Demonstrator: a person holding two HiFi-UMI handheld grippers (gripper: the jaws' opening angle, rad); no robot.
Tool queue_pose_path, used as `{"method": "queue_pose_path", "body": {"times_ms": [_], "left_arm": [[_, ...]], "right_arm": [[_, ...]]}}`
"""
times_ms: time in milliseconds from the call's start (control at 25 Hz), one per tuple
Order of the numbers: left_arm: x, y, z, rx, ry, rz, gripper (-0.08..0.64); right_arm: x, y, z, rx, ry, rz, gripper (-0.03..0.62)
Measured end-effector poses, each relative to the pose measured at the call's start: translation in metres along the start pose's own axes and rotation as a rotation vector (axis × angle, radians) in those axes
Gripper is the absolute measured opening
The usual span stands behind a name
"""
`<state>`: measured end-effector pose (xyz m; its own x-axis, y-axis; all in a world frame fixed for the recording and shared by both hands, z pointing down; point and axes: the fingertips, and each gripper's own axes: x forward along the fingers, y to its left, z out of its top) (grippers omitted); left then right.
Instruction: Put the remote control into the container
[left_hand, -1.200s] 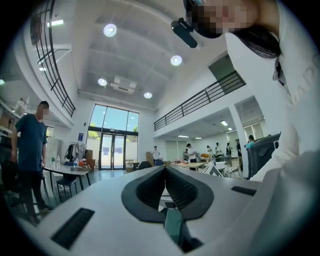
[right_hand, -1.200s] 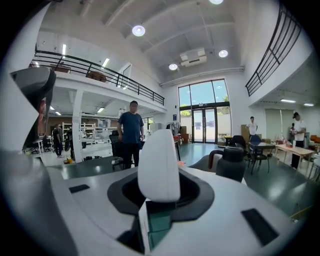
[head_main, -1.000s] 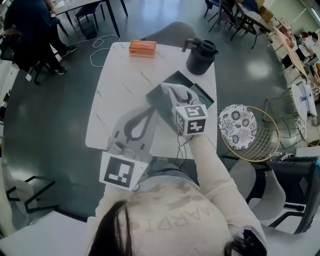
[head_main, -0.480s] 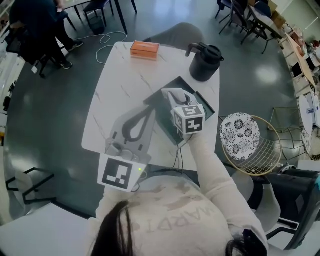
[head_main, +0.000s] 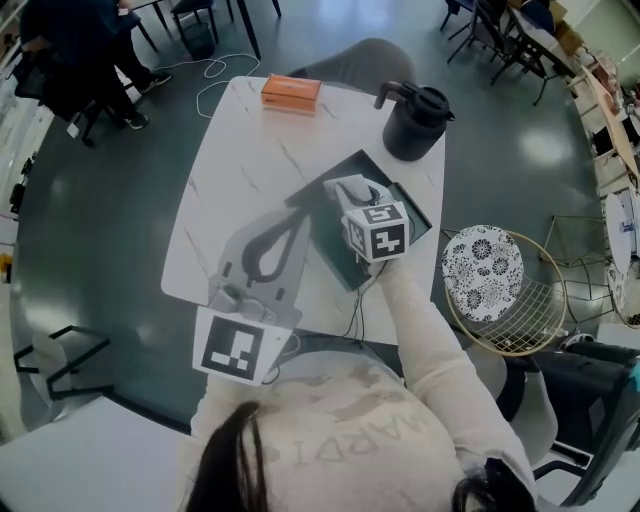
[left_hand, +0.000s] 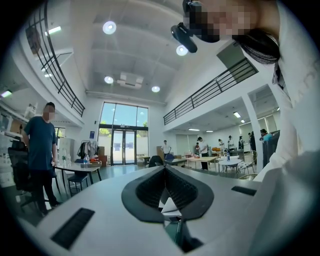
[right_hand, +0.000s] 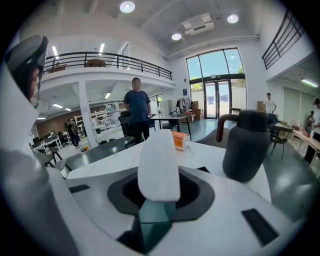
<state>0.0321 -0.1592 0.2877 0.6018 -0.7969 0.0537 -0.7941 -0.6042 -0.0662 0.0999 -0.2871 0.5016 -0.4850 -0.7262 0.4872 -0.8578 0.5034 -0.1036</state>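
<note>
White remote control (right_hand: 159, 165), pinched between the part-open jaws of the right gripper (right_hand: 160, 195) and pointing forward along them, hangs over the dark green container (head_main: 333, 255) lying just below and ahead.

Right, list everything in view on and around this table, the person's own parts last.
table: one, white marbled, centre
container: one, dark green, table's right side
remote control: one, white, over the container
box: one, orange, table's far edge
jug: one, dark grey, far right corner
chair: one, wire frame, patterned cushion, right of table
bystander: one, dark top, beyond the table
left gripper: one, grey, jaws together, empty
right gripper: one, grey, clamped on the remote control
</note>
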Motion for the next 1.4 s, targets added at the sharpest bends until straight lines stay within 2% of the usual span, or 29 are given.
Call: {"method": "queue_pose_path", "body": {"times_ms": [480,920,1400], "left_arm": [[0.008,0.020,0.000,-0.008,0.013,-0.029,0.012],[0.006,0.042,-0.007,-0.026,0.013,-0.042,0.012],[-0.005,0.069,-0.017,-0.054,0.021,-0.029,0.012]], "right_arm": [[0.018,-0.018,-0.006,-0.155,0.088,-0.131,0.109],[0.040,-0.023,-0.014,-0.451,0.189,-0.276,0.109],[0.068,0.002,-0.033,-0.783,0.304,-0.339,0.109]]}}
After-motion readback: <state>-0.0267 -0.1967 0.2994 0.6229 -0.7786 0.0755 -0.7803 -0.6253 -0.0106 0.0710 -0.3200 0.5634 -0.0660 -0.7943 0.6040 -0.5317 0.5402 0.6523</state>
